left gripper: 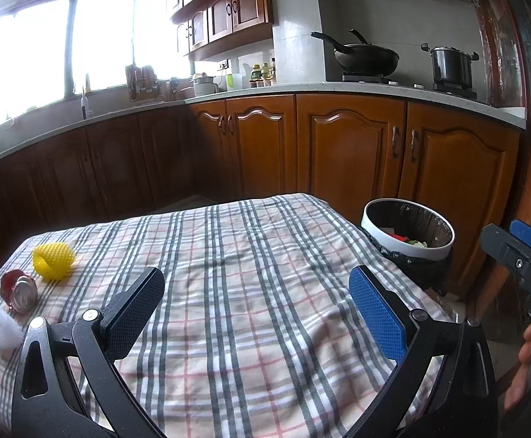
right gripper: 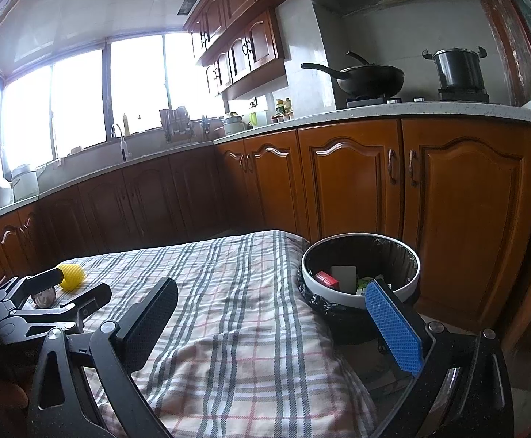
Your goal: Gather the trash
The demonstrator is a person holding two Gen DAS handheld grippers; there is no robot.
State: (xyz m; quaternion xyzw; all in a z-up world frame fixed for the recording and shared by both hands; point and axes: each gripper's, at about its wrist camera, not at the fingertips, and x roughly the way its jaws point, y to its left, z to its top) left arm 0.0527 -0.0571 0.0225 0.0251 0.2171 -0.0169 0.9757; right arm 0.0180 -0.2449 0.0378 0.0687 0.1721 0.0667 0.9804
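Note:
A yellow foam net, a crushed red can and a white crumpled wrapper lie at the left of the plaid-covered table. My left gripper is open and empty above the table's middle. The right gripper is open and empty, near the table's right edge beside the white-rimmed bin, which holds several scraps. The bin also shows in the left wrist view. The foam net and the can show behind the left gripper in the right wrist view.
Wooden kitchen cabinets run behind the table, with a counter, a wok and a pot on the stove. The bin stands on the floor between table and cabinets.

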